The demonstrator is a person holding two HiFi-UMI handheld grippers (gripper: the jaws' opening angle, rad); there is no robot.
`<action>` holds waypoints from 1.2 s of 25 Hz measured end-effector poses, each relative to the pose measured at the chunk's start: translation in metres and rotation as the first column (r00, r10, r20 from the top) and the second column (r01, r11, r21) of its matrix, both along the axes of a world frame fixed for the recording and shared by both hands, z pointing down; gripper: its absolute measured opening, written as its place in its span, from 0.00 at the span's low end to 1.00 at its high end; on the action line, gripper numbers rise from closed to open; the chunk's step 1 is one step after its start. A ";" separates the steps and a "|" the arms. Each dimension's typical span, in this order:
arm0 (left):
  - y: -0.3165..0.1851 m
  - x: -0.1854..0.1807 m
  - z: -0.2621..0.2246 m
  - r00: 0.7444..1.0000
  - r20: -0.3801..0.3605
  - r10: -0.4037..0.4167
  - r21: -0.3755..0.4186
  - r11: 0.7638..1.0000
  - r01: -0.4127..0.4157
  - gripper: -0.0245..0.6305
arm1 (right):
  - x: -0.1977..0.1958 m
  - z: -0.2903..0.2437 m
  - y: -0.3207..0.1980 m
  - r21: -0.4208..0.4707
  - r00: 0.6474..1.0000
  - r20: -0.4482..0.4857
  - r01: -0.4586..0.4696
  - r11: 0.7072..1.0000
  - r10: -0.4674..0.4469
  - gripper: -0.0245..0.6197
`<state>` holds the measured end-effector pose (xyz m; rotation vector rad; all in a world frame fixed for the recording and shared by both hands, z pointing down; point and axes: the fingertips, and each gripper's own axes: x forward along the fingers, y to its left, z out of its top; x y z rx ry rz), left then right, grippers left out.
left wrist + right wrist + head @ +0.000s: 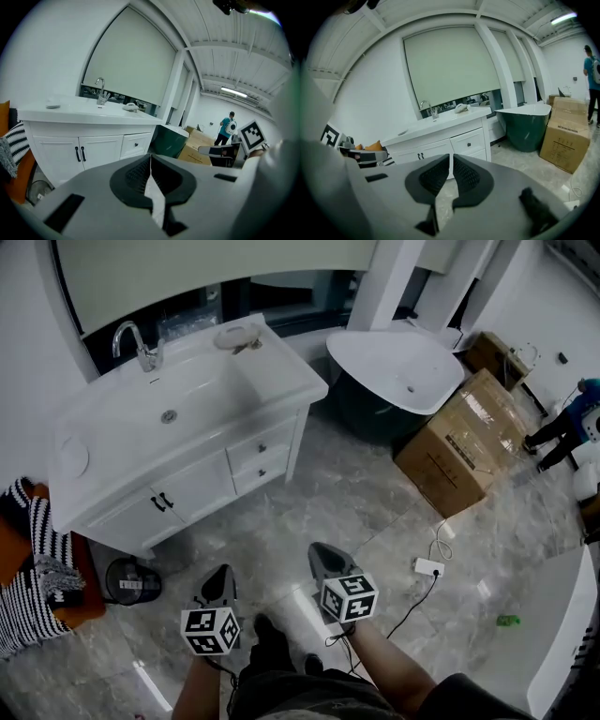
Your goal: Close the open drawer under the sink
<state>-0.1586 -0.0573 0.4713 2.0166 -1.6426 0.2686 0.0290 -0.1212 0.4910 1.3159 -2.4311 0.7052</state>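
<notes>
A white vanity (202, 486) with a sink (169, 413) stands against the wall at upper left. Its two small drawers (261, 460) on the right side sit flush with the cabinet front; they also show as the drawers (137, 144) in the left gripper view and the drawers (469, 142) in the right gripper view. My left gripper (218, 573) and right gripper (322, 551) hover over the marble floor, well back from the vanity and touching nothing. The left gripper (150, 157) has its jaws pressed together. The right gripper (451, 157) shows only a hairline slit, with nothing between the jaws.
A green-sided bathtub (398, 367) stands right of the vanity, with cardboard boxes (469, 442) beyond it. A power strip with cable (428, 567) lies on the floor at right. A striped cloth on an orange seat (37, 563) and a round black device (131, 582) sit left. A person (567, 423) stands far right.
</notes>
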 end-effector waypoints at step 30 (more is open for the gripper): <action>0.249 0.153 -0.109 0.999 0.038 0.011 0.202 0.979 -0.018 0.06 | 0.085 -0.077 0.249 0.175 0.979 0.026 0.197 0.965 -0.204 0.08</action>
